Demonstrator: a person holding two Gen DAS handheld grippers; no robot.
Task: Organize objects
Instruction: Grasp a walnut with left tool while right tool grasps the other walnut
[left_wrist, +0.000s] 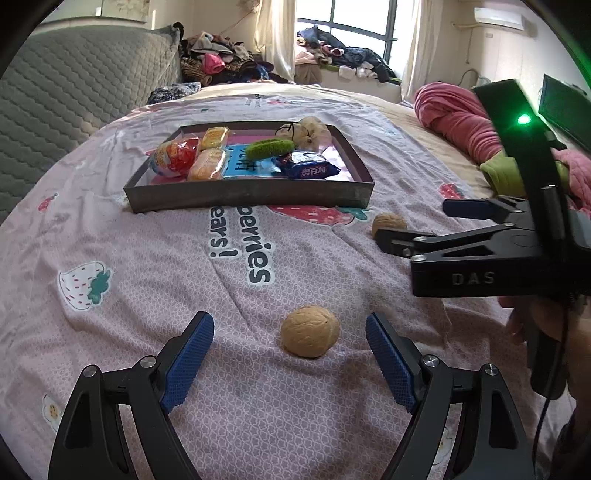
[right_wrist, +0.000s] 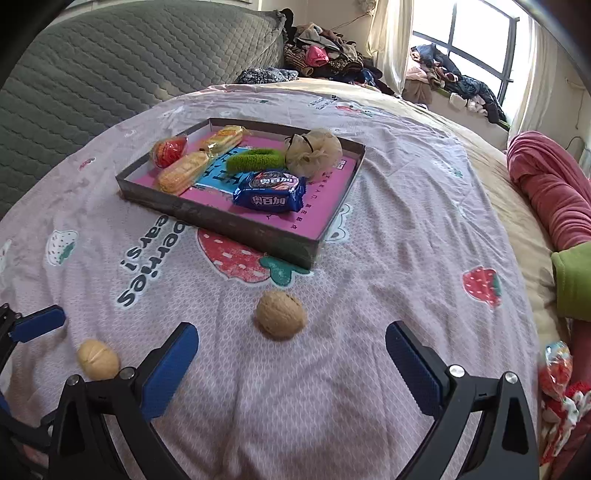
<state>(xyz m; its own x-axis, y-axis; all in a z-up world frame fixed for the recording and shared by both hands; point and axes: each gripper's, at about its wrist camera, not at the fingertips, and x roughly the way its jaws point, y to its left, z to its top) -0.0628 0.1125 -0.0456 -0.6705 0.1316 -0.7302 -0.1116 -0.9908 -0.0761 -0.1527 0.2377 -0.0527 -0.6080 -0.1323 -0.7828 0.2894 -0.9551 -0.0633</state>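
Note:
Two walnuts lie on the pink bedsheet. My left gripper (left_wrist: 290, 350) is open, with the near walnut (left_wrist: 309, 331) just ahead between its fingers, untouched. My right gripper (right_wrist: 291, 358) is open, with the second walnut (right_wrist: 281, 314) just ahead of its fingertips; the first walnut (right_wrist: 98, 359) lies to its left. In the left wrist view the right gripper (left_wrist: 413, 225) stands beside the second walnut (left_wrist: 388, 222). A shallow dark tray (left_wrist: 247, 192), also in the right wrist view (right_wrist: 221, 218), holds snack packets, a blue cookie pack (right_wrist: 269, 192), a green scrunchie (right_wrist: 255, 158) and a beige scrunchie (right_wrist: 314, 149).
A grey quilted headboard (left_wrist: 74, 92) stands to the left. A pink blanket (left_wrist: 461, 122) and a green cloth (right_wrist: 572, 280) lie to the right. Clothes are piled by the window (left_wrist: 343, 55). A snack wrapper (right_wrist: 554, 369) lies at the bed's right edge.

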